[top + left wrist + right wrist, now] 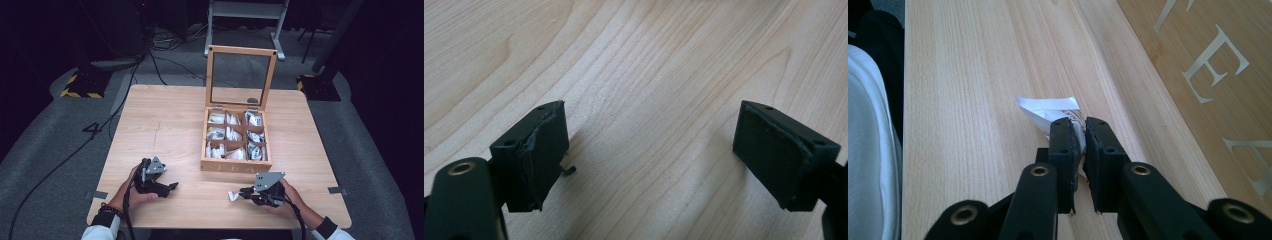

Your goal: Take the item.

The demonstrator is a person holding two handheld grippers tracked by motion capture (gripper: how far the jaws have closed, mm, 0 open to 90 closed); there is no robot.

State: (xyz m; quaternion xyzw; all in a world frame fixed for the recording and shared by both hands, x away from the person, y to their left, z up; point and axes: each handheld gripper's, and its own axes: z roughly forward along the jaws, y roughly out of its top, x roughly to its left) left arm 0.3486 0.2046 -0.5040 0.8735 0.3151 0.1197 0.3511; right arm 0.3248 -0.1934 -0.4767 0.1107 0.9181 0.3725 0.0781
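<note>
Pinching white tea packet (1048,111) in my right tongs (1077,131), holding it low over desk (165,125); tea box (236,165) lying just ahead. Left tongs (649,150) idling wide, empty.

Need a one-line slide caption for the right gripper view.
Right gripper pinches a white packet just above the wooden table, beside the lettered front of the tea box.
</note>
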